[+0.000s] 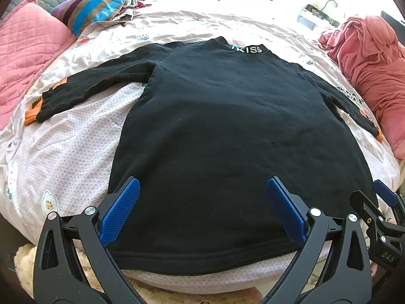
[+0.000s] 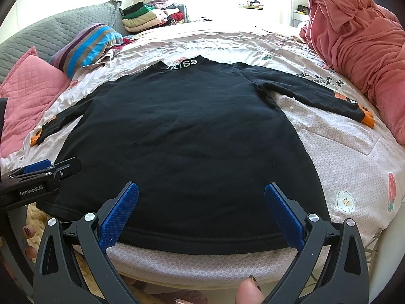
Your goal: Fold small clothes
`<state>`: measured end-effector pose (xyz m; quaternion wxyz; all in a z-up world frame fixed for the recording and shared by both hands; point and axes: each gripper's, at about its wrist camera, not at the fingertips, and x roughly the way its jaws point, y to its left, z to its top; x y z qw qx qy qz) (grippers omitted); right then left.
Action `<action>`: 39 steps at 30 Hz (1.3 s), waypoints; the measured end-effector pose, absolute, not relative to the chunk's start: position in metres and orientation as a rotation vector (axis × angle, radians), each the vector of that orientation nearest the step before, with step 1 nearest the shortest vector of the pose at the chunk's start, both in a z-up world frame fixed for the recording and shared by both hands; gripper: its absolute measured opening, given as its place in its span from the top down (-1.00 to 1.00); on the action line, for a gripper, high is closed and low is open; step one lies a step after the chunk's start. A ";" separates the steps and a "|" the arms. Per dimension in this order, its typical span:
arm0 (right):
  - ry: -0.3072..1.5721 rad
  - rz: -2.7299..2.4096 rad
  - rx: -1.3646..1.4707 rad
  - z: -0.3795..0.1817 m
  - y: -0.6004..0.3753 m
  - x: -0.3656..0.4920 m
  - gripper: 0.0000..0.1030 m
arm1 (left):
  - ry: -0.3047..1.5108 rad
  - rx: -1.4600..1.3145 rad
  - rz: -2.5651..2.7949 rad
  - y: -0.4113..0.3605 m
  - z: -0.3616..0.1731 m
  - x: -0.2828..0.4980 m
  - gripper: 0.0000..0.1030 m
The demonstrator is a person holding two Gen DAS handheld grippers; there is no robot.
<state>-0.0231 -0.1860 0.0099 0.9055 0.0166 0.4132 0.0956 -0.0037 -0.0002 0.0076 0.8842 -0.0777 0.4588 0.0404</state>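
A small black long-sleeved sweatshirt (image 1: 227,131) lies flat on the bed, collar with white letters at the far end, sleeves with orange cuffs spread to both sides. It also shows in the right wrist view (image 2: 182,136). My left gripper (image 1: 202,185) is open and empty above the left part of the hem. My right gripper (image 2: 201,190) is open and empty above the right part of the hem. The right gripper's tip shows in the left wrist view (image 1: 384,195). The left gripper's side shows in the right wrist view (image 2: 40,169).
The bed has a pale patterned sheet (image 1: 71,152). A crumpled pink blanket (image 2: 359,40) lies on the right. Pink (image 1: 27,48) and striped (image 1: 101,5) pillows lie at the far left, folded clothes (image 2: 152,17) behind. The bed's near edge is under the hem.
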 end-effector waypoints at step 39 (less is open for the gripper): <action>0.827 0.207 0.058 0.023 -0.191 -0.001 -0.92 | 0.966 -0.159 0.073 -0.008 0.025 0.019 -0.82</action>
